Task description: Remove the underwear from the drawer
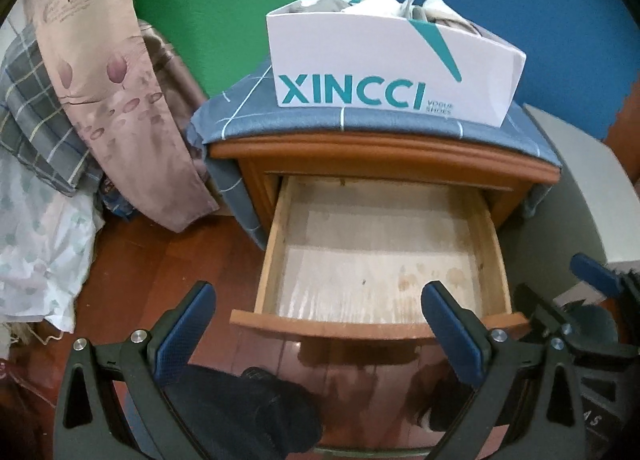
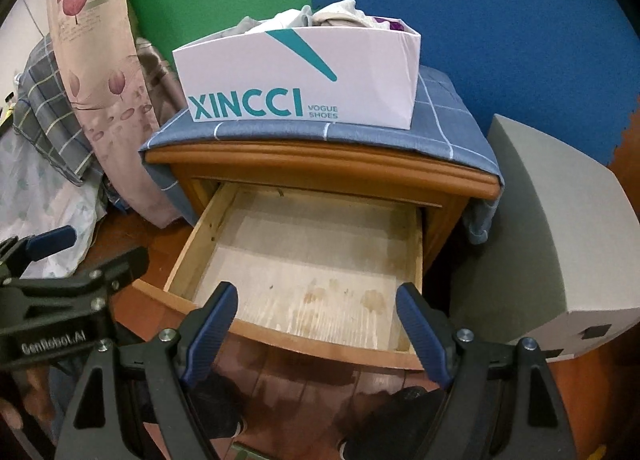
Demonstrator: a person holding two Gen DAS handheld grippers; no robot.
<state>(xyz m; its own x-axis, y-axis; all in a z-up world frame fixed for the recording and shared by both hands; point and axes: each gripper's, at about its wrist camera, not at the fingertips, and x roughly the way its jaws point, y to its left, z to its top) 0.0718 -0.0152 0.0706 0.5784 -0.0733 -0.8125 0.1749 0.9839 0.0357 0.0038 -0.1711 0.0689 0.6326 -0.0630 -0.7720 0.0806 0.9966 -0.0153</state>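
Both the left gripper (image 1: 316, 302) and right gripper (image 2: 316, 304) hang wide, empty. At twelve o'clock the pulled-out wooden drawer (image 1: 276, 232) shows bare; beyond, crumpled garments, probably the underwear (image 1: 384, 6), fill the white cardboard shoebox (image 1: 380, 60). Reaching into the drawer would grasp nothing.

We count one wooden nightstand (image 2: 320, 168), and all other things we place relative to it: one open drawer (image 2: 296, 260) pulled out of its front, one blue checked cloth (image 2: 440, 128) on its top, and one white shoe box (image 2: 296, 80) on that cloth. Beside the nightstand stands one grey box (image 2: 552, 228), and before it we see two grippers, the left gripper (image 1: 320, 316) and the right gripper (image 2: 316, 312).
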